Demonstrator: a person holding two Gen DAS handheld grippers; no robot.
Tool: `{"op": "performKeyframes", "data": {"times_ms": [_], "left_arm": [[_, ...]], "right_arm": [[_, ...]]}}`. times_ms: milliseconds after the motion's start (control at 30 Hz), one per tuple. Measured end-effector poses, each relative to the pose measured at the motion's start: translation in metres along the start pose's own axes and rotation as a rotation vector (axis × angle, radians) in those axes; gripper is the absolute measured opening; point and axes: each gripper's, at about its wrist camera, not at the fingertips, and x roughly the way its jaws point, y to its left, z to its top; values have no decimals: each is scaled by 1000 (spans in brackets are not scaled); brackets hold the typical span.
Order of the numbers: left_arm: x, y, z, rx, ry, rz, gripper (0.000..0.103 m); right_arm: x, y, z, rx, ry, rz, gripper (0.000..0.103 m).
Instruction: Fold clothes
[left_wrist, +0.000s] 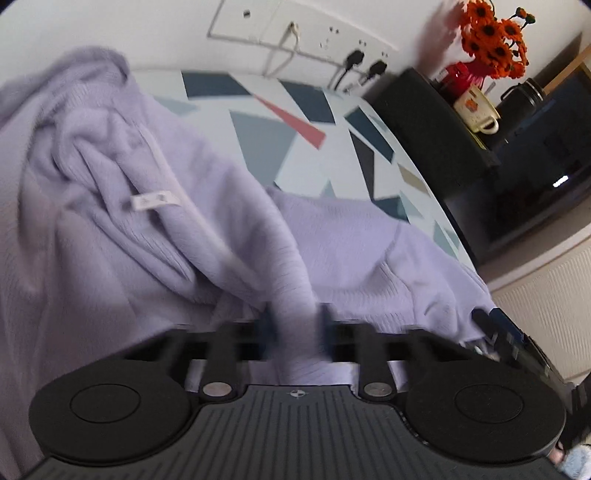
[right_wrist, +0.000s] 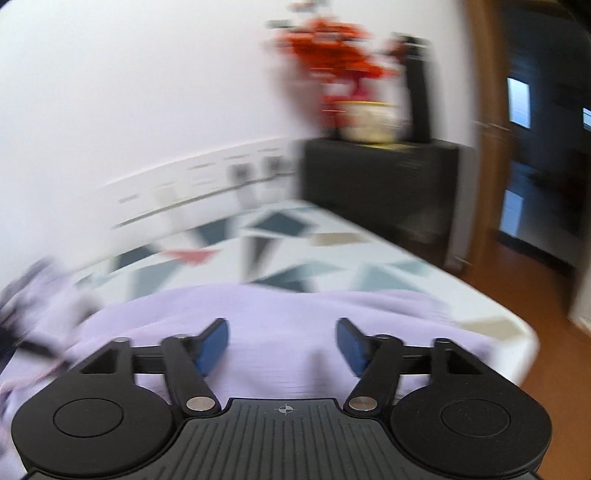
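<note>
The left tool (left_wrist: 295, 332) pinches a bunched fold of the lilac knit garment (left_wrist: 110, 221); the right tool (right_wrist: 282, 345) gapes wide above it. A thin pinch could slip, collapsing the lifted cloth at centre frame.

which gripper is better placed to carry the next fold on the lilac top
Left. The left gripper is already shut on a lifted bunch of the lilac top. The right gripper hangs open and empty above it.

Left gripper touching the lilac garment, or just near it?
Touching. In the left wrist view the left gripper is shut on a fold of the lilac garment, the cloth pinched between its fingers.
</note>
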Motion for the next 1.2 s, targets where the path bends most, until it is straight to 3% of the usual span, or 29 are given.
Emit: {"op": "performKeyframes", "data": {"times_ms": [100, 200, 233, 267, 333, 467, 633, 700, 833, 900, 967, 1000, 1033, 1067, 1133, 1167, 1200], "left_arm": [[-12, 5, -2, 3, -35, 7, 14], [-34, 14, -16, -19, -73, -28, 14], [-41, 17, -21, -24, -96, -57, 14], [-49, 21, -26, -28, -119, -85, 14], [-57, 26, -33, -42, -144, -112, 14], [-64, 33, -41, -81, -181, -156, 13], [-58, 34, -42, -87, -186, -257, 14], [-50, 35, -43, -95, -163, -259, 18], [-29, 38, -43, -119, -96, -220, 34], [-19, 40, -44, -130, -63, -201, 49], [-9, 41, -44, -137, -32, -181, 61], [-8, 38, -43, -121, -24, -171, 64], [-6, 37, -42, -107, -10, -160, 65], [-3, 35, -41, -95, 8, -147, 65], [2, 34, -42, -87, 31, -117, 60], [2, 34, -43, -88, 25, -102, 29], [-1, 33, -45, -89, 12, -101, 16]], "right_arm": [[12, 25, -2, -139, 10, 97, 75], [30, 38, -3, -194, 50, 137, 75], [37, 38, -3, -188, 70, 147, 71], [45, 38, -2, -175, 98, 164, 62], [57, 36, 0, -136, 146, 196, 9], [53, 21, 10, 6, 96, 210, 4], [10, 1, 30, 77, -76, 162, 1], [-2, -8, 34, 102, -119, 112, 0], [-4, -27, 31, 114, -60, 87, 0], [1, -28, 27, 63, -6, 89, 5], [5, -25, 22, 17, 26, 94, 27], [7, -22, 20, -1, 35, 100, 45], [10, -18, 17, -2, 43, 119, 55], [12, -14, 15, -4, 51, 138, 58], [20, -6, 11, 11, 82, 167, 71], [25, -2, 8, 24, 102, 178, 71], [30, 2, 6, 38, 124, 191, 70]]}}
